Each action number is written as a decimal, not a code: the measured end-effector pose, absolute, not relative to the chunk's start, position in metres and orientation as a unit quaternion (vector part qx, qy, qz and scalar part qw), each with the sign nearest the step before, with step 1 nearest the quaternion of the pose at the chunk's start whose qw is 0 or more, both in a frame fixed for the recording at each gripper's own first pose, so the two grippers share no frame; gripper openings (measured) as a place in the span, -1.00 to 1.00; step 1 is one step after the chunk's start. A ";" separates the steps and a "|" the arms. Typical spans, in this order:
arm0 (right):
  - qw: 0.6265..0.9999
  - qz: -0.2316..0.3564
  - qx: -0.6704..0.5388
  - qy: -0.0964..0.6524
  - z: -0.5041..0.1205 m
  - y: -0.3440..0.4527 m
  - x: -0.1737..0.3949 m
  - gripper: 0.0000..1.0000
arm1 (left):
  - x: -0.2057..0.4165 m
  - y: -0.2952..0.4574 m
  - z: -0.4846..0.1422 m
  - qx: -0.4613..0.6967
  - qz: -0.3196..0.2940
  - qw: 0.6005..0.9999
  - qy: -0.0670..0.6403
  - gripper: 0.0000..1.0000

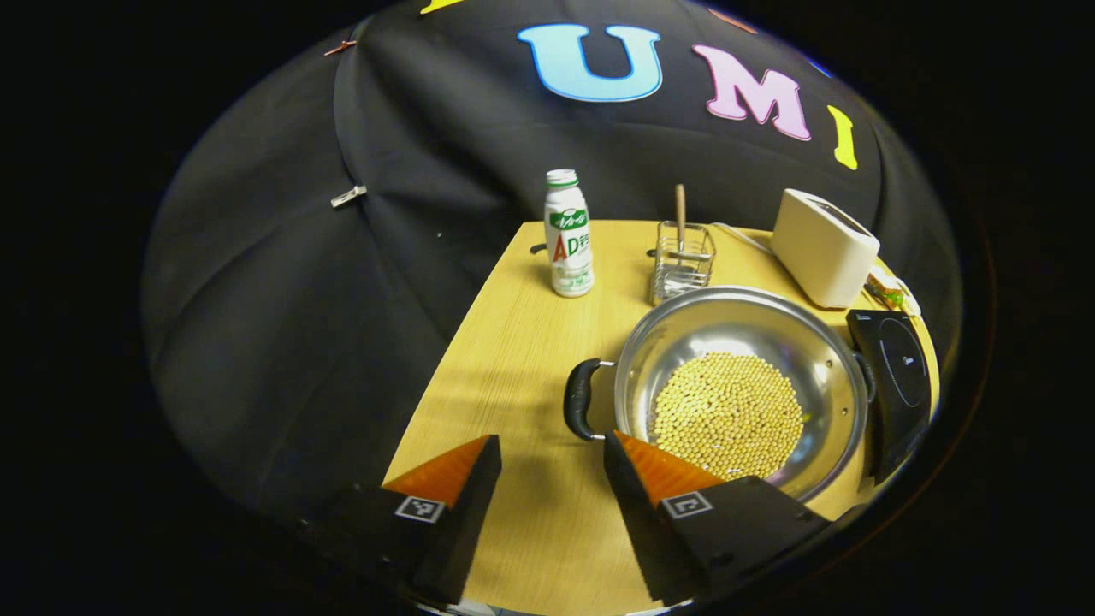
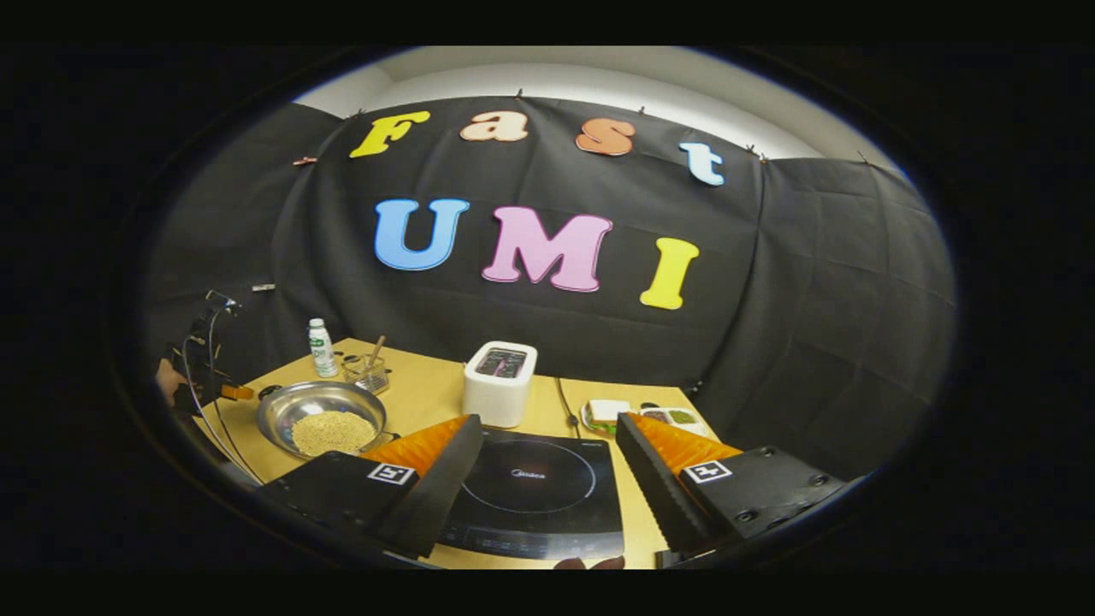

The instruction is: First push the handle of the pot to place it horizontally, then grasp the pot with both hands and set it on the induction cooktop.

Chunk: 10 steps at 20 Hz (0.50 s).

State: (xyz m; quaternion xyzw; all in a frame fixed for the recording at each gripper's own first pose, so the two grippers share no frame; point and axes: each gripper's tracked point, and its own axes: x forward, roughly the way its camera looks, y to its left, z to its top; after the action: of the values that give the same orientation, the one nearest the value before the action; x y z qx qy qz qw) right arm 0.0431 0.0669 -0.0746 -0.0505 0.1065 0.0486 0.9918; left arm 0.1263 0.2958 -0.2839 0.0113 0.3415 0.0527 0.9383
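Observation:
A steel pot (image 1: 741, 334) holding yellow beans sits on the wooden table (image 1: 522, 342), its black left handle (image 1: 579, 399) pointing toward me. My left gripper (image 1: 552, 449) is open, hovering just in front of that handle without touching it. The black induction cooktop (image 1: 898, 376) lies right of the pot. In the right gripper view the cooktop (image 2: 535, 492) lies directly under my open right gripper (image 2: 547, 436), and the pot (image 2: 321, 415) stands farther left. The left gripper (image 2: 205, 368) with a hand shows beside the pot there.
A white bottle (image 1: 568, 233), a wire holder with a wooden stick (image 1: 682, 257) and a white toaster (image 1: 823, 246) stand behind the pot. A plate with a sandwich (image 2: 606, 413) and a small food tray (image 2: 676, 417) lie right of the toaster. A cable (image 2: 565, 402) runs beside the cooktop.

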 end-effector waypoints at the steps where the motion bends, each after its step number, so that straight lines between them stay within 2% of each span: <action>1: 0.991 0.059 -0.046 0.111 -0.078 0.077 0.046 0.95 | 0.129 0.293 -0.281 0.011 0.045 0.943 0.331 0.62; 2: 0.990 0.069 -0.040 0.116 -0.083 0.088 0.050 0.95 | 0.132 0.292 -0.278 0.012 0.040 0.946 0.321 0.66; 4: 0.987 0.086 -0.029 0.129 -0.094 0.108 0.056 0.95 | 0.133 0.289 -0.273 0.011 0.031 0.953 0.302 0.98; 5: 0.986 0.092 -0.025 0.136 -0.101 0.117 0.060 0.95 | 0.135 0.288 -0.271 0.010 0.027 0.954 0.299 0.93; 10: 0.974 0.142 -0.022 0.177 -0.135 0.172 0.075 0.95 | 0.144 0.277 -0.279 -0.005 -0.011 0.956 0.293 0.94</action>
State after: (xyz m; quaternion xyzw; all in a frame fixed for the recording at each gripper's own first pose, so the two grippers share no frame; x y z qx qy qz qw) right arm 0.0746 0.1716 -0.1354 -0.0220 0.1766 0.1415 0.9738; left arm 0.1439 0.2770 -0.2789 -0.0053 0.2935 -0.0113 0.9559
